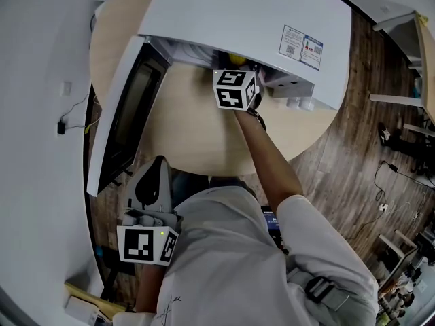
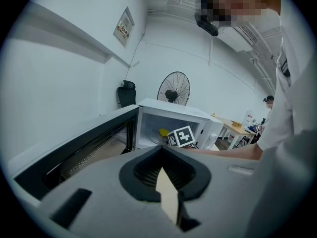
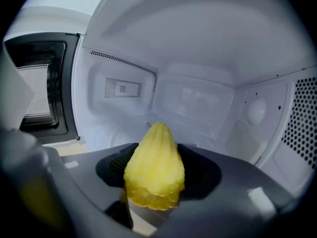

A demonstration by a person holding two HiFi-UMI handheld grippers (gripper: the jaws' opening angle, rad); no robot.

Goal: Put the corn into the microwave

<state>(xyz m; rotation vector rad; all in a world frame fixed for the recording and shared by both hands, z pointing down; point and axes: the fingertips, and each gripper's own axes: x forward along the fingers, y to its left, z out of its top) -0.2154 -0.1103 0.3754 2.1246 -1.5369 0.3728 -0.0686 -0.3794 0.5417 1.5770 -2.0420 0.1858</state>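
Note:
The white microwave stands on a round pale table with its door swung wide to the left. My right gripper reaches into the opening, shut on a yellow corn cob that points tip-first into the white cavity, above its floor. The corn also shows just inside the opening in the left gripper view, next to the right gripper's marker cube. My left gripper hangs back by the person's body, below the door's corner, shut with nothing in it.
The open door reaches out toward my left gripper. The microwave's control knobs sit right of the opening. A standing fan and other tables lie behind. Wooden floor surrounds the table.

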